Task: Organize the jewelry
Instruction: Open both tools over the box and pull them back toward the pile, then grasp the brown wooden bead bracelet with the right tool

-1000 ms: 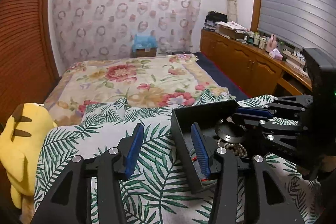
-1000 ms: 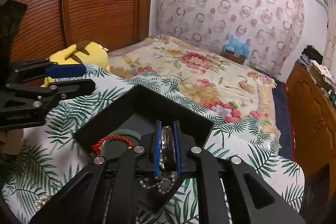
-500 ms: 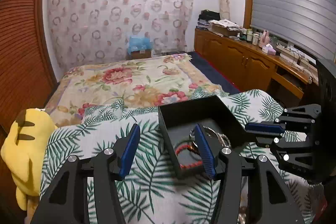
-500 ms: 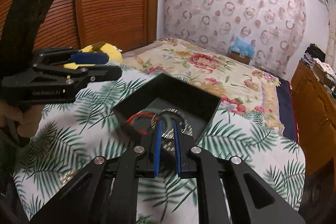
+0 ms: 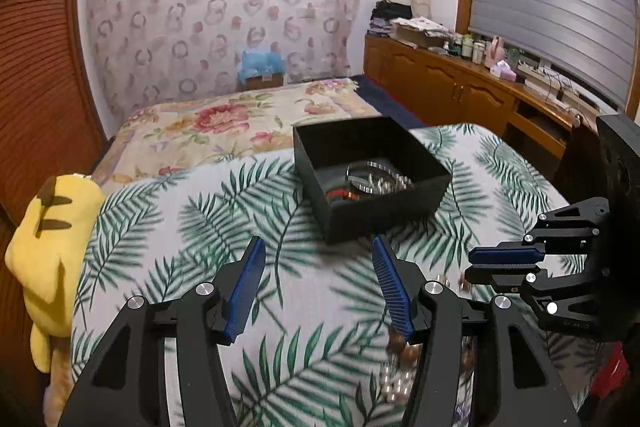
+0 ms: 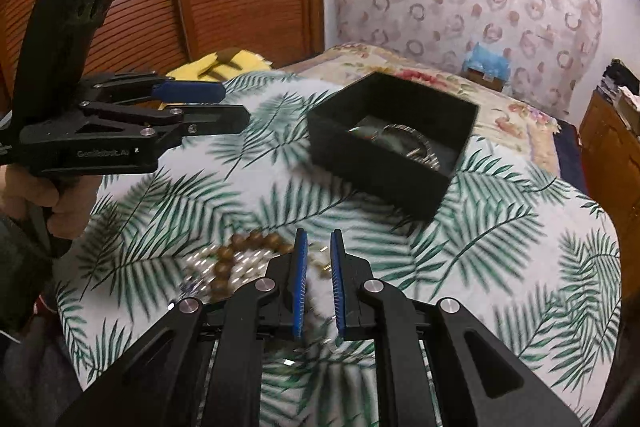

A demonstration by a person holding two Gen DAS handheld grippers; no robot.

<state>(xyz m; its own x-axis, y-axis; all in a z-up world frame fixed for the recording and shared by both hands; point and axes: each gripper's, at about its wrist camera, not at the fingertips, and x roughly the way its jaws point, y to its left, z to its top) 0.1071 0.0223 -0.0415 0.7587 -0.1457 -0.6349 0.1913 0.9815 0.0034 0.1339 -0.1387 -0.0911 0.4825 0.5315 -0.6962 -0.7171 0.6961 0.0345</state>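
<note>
Loosely heaped brown bead bracelet (image 6: pixel 240 255) and pearls (image 6: pixel 208 261) lie blurred beneath both gaping, empty tools.

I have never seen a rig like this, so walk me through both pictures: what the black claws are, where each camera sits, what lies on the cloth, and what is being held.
The black claws are hand-held grippers, one in each of a person's hands. Each carries a camera that looks forward along its own two blue-padded fingers.

The left wrist view shows the left gripper with its fingers wide apart and nothing between them. The right wrist view shows the right gripper, its fingers a little apart, also with nothing between them.

On the palm-leaf cloth stands an open black box with a metal bracelet and something red inside. Outside the box, near the right gripper, lie brown wooden beads and some pale pearly beads, blurred.
</note>
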